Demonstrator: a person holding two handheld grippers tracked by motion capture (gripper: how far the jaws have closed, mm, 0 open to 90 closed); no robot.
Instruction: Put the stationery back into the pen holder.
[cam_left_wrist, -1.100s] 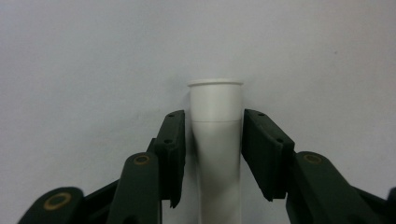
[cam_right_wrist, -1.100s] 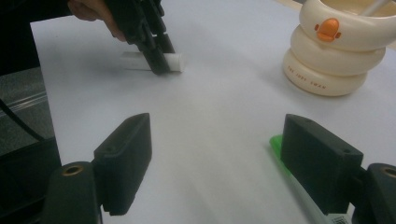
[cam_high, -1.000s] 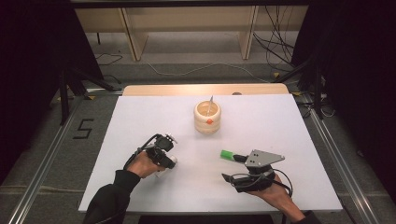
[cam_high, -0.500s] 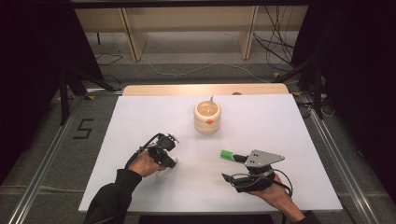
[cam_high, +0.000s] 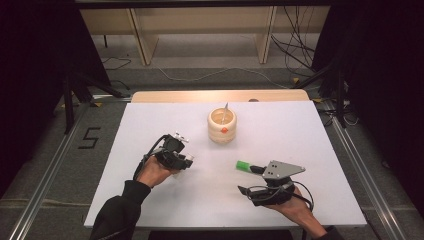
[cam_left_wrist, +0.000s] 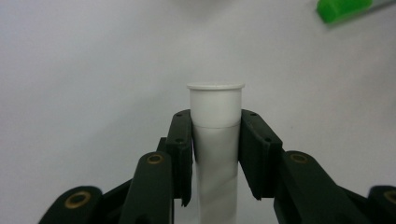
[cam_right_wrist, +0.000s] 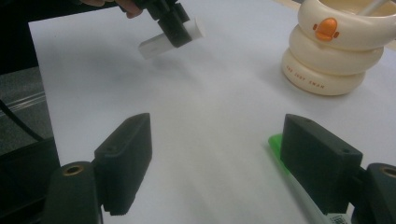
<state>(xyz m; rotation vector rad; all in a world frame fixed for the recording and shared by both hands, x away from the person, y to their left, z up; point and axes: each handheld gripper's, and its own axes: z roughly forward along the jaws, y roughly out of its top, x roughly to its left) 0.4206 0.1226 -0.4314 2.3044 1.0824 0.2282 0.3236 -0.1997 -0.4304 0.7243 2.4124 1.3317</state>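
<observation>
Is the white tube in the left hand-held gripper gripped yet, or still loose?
Gripped. In the left gripper view both pads press the white tube just below its lipped end, and the right gripper view shows it lifted off the table.

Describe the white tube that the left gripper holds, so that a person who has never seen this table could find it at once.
Start at the white table and its cream ring-stacked duck pot. Nearer the person, to its left, the left gripper clamps a plain white plastic tube with a flared rim. Unlike the green-capped pen beside the open right gripper, it is all white and lifted off the table.
</observation>
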